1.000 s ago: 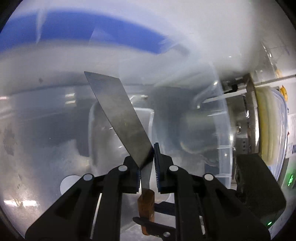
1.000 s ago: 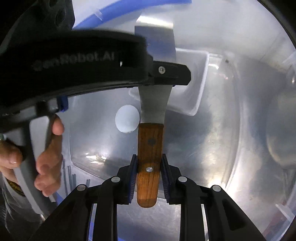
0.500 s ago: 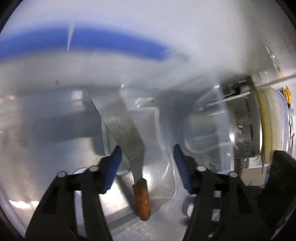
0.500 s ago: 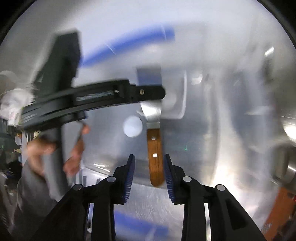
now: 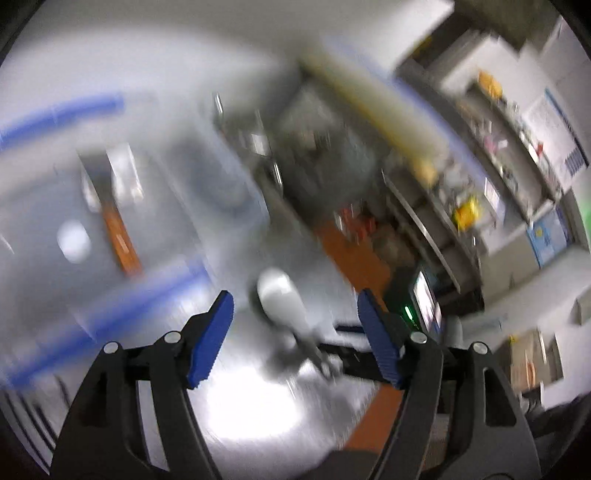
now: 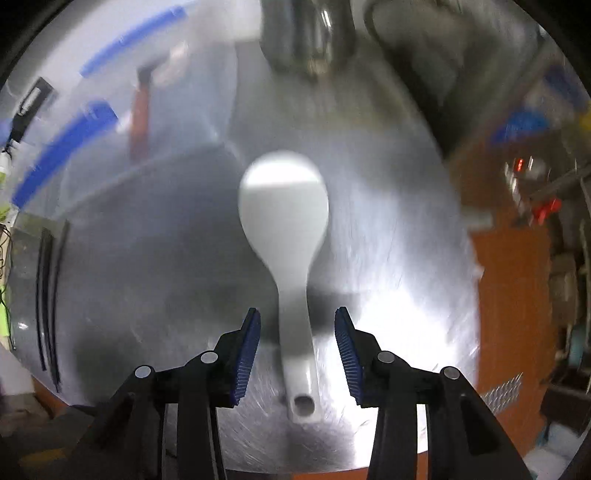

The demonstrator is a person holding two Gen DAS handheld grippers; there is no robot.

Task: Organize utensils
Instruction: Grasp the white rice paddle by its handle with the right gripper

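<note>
The steel table (image 6: 388, 258) gleamed under both grippers. The white spoon (image 6: 284, 206) lay flat, its handle between the right gripper (image 6: 297, 350)'s opening, empty jaws; the left gripper (image 5: 295, 339) was spreading too, empty. A hurried pinch could skid the spoon.

A commercial or canteen-style kitchen is suggested. A brushed stainless-steel worktop (image 6: 388, 258) is seen under the right wrist view, with steel pots (image 6: 306, 33) at 12 o'clock. In the blurred left wrist view, metal shelving (image 5: 436, 221) crowded with supplies is seen at 2 o'clock, above an orange-red floor (image 5: 354, 254). A clear plastic bin (image 5: 155, 206) with blue rims is seen at 9 o'clock.
</note>
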